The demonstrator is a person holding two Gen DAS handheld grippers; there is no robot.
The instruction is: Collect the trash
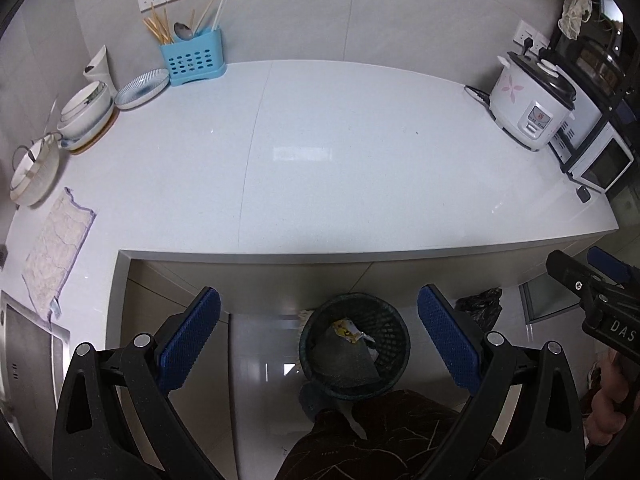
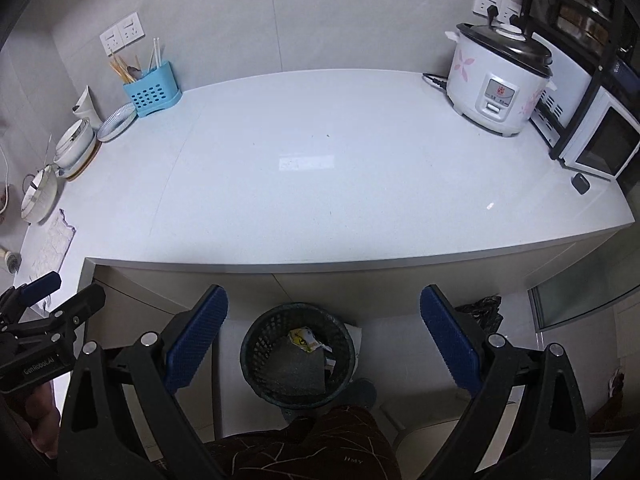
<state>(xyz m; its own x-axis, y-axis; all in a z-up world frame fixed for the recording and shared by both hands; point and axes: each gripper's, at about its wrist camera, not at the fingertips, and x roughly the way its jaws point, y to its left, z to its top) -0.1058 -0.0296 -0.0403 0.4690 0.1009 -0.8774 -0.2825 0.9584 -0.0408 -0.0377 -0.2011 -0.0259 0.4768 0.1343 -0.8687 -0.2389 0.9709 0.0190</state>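
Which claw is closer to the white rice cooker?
The right one. The rice cooker sits at the counter's far right end, on the right claw's side. The left claw is further left, beside it. Both are open, back above the trash basket.
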